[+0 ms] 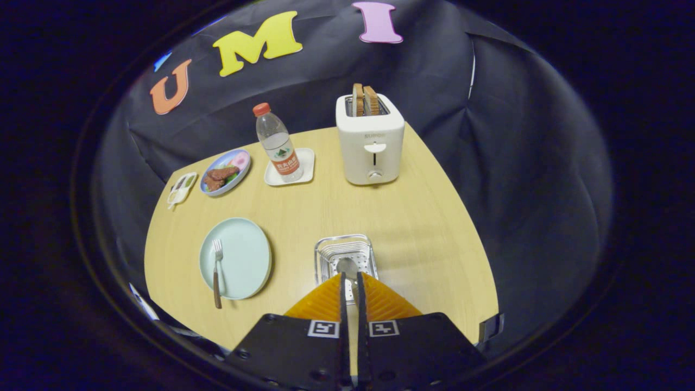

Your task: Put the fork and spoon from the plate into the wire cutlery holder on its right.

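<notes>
Tool pinches the metal spoon over our square wire cutlery holder, frame centre; wooden-handled fork lies on the pale green round plate, left.

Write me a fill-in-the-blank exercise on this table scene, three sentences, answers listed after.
1. The fork lies on the pale green ____.
2. The gripper is closed on the ____, holding it over the wire cutlery holder.
3. Two slices of bread stand in the white ____.

Missing words: plate; spoon; toaster
</notes>
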### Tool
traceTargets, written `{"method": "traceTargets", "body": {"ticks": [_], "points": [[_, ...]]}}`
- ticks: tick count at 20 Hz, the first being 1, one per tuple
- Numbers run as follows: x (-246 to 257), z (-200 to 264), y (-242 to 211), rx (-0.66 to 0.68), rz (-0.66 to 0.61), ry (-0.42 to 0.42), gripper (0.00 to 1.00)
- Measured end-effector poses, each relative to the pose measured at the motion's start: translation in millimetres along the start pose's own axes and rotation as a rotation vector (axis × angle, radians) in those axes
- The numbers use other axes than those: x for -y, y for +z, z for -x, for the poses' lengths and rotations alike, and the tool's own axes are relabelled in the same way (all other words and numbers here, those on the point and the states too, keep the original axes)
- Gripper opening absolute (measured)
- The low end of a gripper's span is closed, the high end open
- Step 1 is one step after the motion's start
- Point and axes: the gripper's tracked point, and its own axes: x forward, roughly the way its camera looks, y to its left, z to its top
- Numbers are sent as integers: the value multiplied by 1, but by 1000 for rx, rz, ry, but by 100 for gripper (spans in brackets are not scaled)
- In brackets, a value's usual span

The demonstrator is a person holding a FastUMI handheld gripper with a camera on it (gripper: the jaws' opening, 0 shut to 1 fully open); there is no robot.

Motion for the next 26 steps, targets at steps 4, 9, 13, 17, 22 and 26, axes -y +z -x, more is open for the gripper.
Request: {"method": "traceTargets", "body": {"ticks": [4,9,13,17,22,26], "points": [[-9,5,6,31,0,12,28],[-27,14,6,88,40,44,45],[-55,17,-2,109,101,71,83],[-88,9,-12,116,147,66,98],[-145,-7,-34,107,187,92,97],[-192,-29,-57,89,201,120,97]]}}
